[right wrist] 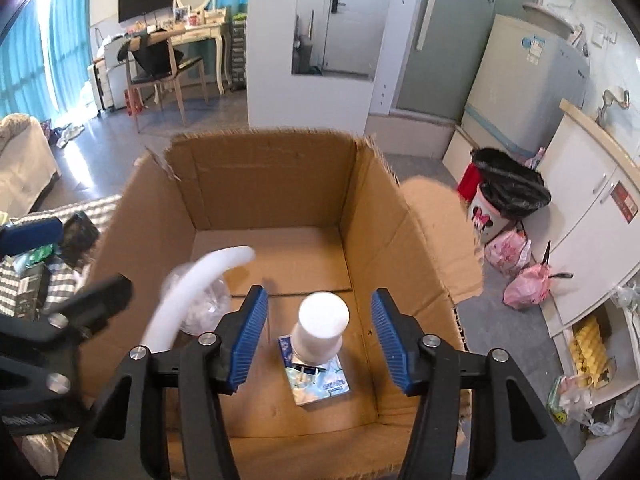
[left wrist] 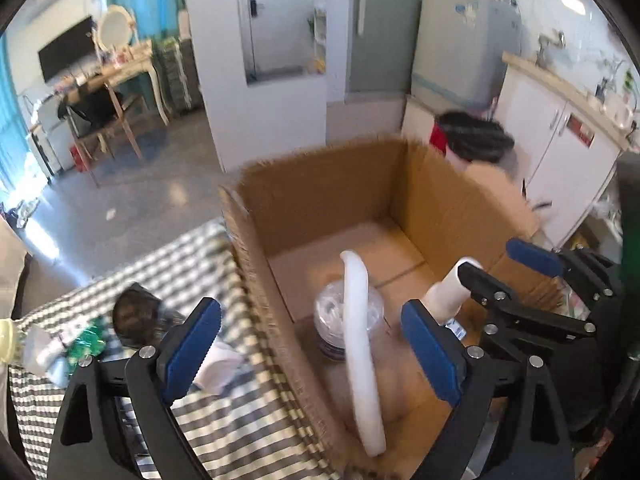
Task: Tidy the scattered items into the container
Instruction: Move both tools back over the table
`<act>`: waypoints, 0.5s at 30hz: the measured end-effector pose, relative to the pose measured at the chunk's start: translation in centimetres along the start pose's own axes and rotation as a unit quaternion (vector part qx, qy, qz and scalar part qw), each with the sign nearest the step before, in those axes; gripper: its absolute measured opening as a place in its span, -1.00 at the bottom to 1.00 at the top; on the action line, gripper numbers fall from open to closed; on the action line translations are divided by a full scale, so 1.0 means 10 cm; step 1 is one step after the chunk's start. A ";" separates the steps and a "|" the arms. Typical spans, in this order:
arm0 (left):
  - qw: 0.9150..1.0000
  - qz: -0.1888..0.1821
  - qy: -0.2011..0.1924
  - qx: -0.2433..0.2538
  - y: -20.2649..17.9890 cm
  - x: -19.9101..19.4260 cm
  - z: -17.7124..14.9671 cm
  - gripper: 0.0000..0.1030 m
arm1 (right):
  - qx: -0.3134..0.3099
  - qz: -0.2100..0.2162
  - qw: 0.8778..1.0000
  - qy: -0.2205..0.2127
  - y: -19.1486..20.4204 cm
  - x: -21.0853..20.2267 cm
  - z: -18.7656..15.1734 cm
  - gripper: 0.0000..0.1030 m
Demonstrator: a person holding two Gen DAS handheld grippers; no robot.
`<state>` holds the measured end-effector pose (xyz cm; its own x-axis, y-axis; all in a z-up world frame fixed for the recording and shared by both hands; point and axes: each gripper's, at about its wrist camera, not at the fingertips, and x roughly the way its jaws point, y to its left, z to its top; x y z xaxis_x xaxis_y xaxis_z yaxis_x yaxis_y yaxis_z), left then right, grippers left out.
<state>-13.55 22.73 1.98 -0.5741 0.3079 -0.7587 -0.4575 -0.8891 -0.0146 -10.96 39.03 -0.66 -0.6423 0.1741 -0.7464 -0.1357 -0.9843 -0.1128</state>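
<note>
Left hand-held gripper (left wrist: 312, 344) jaws wide, empty; curved white plastic tube (left wrist: 362, 344) dropping into brown cardboard box (left wrist: 320, 192). Right hand-held gripper (right wrist: 316, 340) half-open, empty over white cylindrical bottle (right wrist: 322, 326). Risk: tube knocks bottle over.

We see a brown cardboard box (right wrist: 280, 200) at centre, a white curved tube (left wrist: 362, 344) and white bottle (right wrist: 322, 328) inside it, a grey-and-white checked cloth (left wrist: 208, 420) lower left, and blue curtains (right wrist: 60, 32) upper left.

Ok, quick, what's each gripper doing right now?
Left gripper: open, long white curved tube loose between its jaws.
Right gripper: open, over white cylindrical bottle.
</note>
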 end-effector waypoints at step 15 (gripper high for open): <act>0.989 0.107 -0.097 -0.034 0.95 -0.95 -0.56 1.00 | -0.049 0.073 0.990 -0.107 0.95 -0.92 -0.02 0.39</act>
<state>-8.62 9.46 5.41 -0.7751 0.1634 -0.6104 -0.2682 -0.9597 0.0837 -6.23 28.11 4.99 -0.7967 0.0215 -0.6040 0.0370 -0.9958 -0.0843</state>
